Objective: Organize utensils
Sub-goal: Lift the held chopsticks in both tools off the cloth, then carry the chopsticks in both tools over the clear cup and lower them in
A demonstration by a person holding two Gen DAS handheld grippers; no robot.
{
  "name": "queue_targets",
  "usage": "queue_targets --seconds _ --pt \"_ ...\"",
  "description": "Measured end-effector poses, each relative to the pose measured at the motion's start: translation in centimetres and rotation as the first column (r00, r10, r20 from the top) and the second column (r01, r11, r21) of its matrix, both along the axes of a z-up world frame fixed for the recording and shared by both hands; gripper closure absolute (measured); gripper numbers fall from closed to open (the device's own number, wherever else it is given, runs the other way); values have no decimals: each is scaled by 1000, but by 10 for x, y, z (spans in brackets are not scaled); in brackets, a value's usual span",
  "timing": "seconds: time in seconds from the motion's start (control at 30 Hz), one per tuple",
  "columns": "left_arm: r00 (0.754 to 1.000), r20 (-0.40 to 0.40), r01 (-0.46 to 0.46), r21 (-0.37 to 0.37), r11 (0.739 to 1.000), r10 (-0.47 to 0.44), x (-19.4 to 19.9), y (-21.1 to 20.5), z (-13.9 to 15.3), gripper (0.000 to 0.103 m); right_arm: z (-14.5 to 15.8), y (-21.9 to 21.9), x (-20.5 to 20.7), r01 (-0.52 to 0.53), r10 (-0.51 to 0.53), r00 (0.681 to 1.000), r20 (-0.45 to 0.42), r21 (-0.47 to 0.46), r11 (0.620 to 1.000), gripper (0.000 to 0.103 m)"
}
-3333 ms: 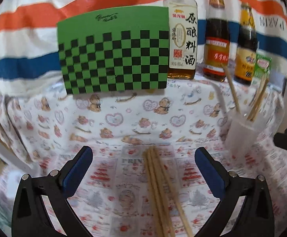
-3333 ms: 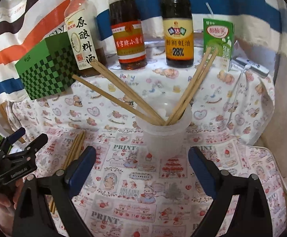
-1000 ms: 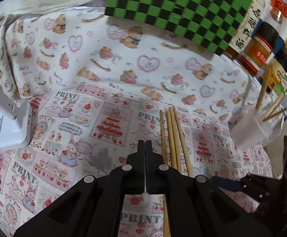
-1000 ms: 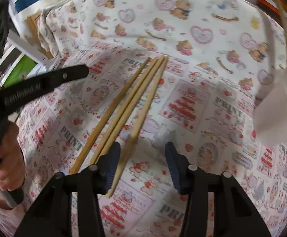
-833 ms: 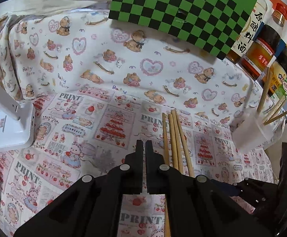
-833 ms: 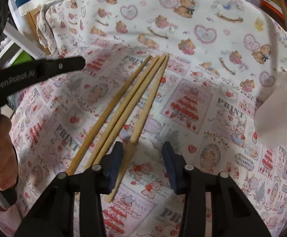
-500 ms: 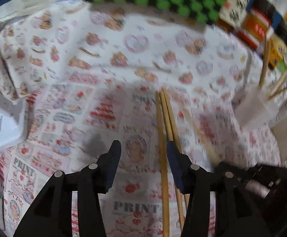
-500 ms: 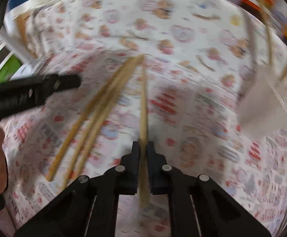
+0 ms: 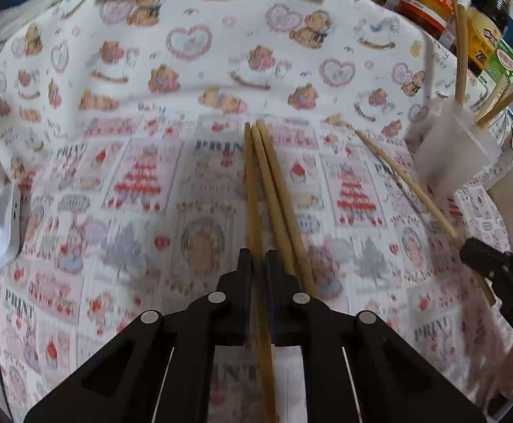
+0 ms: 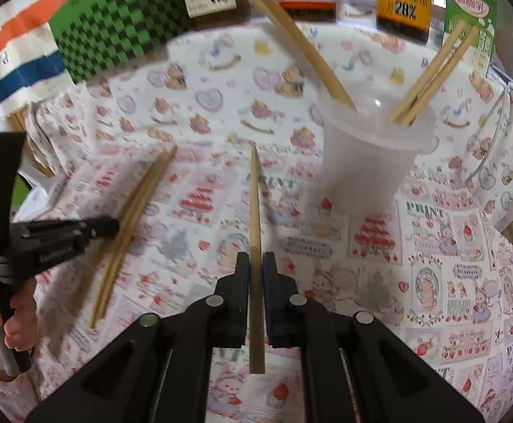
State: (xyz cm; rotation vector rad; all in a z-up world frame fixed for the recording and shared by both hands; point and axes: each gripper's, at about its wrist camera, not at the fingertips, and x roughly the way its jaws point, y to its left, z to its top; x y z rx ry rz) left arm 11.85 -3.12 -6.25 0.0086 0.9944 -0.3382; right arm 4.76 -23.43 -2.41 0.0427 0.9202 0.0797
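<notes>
A single chopstick (image 10: pixel 255 211) is being pinched between the fingers (image 10: pixel 239 282) of the right gripper (image 10: pixel 255 275), pointing toward the plastic cup (image 10: pixel 369 162), where other chopsticks (image 10: pixel 429 70) are being held leaning.

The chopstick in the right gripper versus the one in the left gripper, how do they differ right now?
The right gripper holds its chopstick alone, apart from others; the left gripper clamps a chopstick beside two loose chopsticks. Both are similar light wood, pinched between shut fingers.
</notes>
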Motion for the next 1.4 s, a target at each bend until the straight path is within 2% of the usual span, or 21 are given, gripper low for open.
queue_targets --seconds 0.1,0.27,0.4,0.5,0.6,0.67,0.73,0.8,0.83,0.87,0.93,1.03,1.17,1.23,1.3,1.4 --pt "999 34 5 -6 1000 -4 5 -2 -2 97 -9 9 1 3 -4 1000 -10 -34 999 96" --pt "999 46 14 -26 1000 -12 7 -2 -2 97 -15 9 4 5 -6 1000 -20 -51 999 96" --pt "999 31 12 48 999 -13 -2 -5 4 94 -19 7 7 21 -23 999 -33 -76 997 96" --pt "1000 -10 30 100 995 -29 -8 -11 3 84 -21 3 9 29 -32 999 -43 -63 998 96" --pt "1000 7 19 154 988 -21 -10 -17 1 73 -21 2 8 31 -33 999 -41 -64 998 96" --pt "1000 0 -3 161 987 3 -8 -14 1 59 -22 1 8 36 -39 998 -44 -68 997 96" --pt "1000 -25 -3 137 991 6 -5 -7 1 59 -23 1 8 33 -36 998 -56 -61 998 96" --pt "1000 -29 -1 146 989 5 -5 -5 2 73 -21 0 6 35 -37 998 -48 -58 998 96" --pt "999 -32 -1 138 990 5 -6 -4 3 95 -20 1 5 36 -39 998 -43 -57 998 96" --pt "999 -44 4 125 992 1 -4 -2 3 97 -17 0 4 36 -38 999 -31 -52 998 96" --pt "999 -40 4 66 998 -2 -4 2 7 97 -9 0 -1 41 -41 999 4 -33 999 96" --pt "997 60 -40 31 999 38 -10 10 26 97 4 0 -10 47 -45 996 82 -15 999 96" --pt "984 169 -43 -118 992 63 -22 27 55 97 25 0 -24 49 -47 975 219 0 999 96" --pt "970 231 -35 -174 984 75 -31 35 68 97 32 -2 -29 51 -54 962 269 17 999 96" --pt "947 308 -29 -202 979 91 -41 38 79 97 39 -4 -35 53 -65 945 321 46 998 96" --pt "919 380 -8 -243 970 103 -51 43 91 97 48 -9 -42 51 -82 923 375 92 994 96"
